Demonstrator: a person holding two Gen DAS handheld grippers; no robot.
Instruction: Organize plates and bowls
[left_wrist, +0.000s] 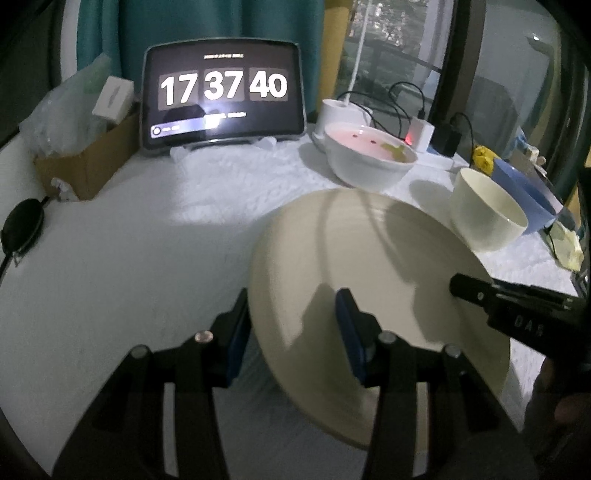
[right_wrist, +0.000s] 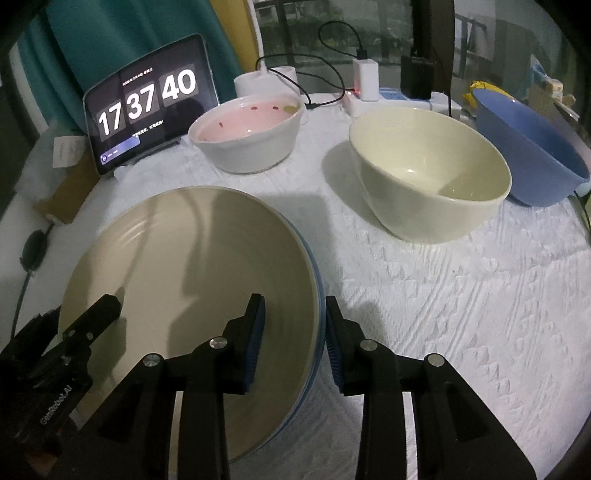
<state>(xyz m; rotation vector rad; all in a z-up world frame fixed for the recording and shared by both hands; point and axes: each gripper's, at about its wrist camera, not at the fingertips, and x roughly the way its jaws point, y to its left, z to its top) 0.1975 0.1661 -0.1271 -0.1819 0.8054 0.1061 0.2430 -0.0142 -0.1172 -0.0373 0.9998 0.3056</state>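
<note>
A cream plate (left_wrist: 369, 258) (right_wrist: 184, 266) lies on a blue plate (right_wrist: 318, 284), of which only the right rim shows. My left gripper (left_wrist: 293, 325) straddles the cream plate's left rim, one finger outside and one over the plate, and the pads do not visibly press. My right gripper (right_wrist: 295, 321) stands open across the right rims of both plates. Behind the plates stand a cream bowl (right_wrist: 428, 177) (left_wrist: 487, 214), a white bowl with a pink inside (right_wrist: 247, 133) (left_wrist: 369, 158) and a blue bowl (right_wrist: 528, 147) (left_wrist: 517, 188).
A tablet showing a clock (left_wrist: 221, 96) (right_wrist: 147, 103) stands at the back. Chargers and cables (right_wrist: 365, 79) and a white cup (left_wrist: 336, 110) sit behind the bowls. A cardboard box (left_wrist: 85, 162) and a black round object (left_wrist: 22, 225) are at the left. White patterned cloth (right_wrist: 461, 314) covers the table.
</note>
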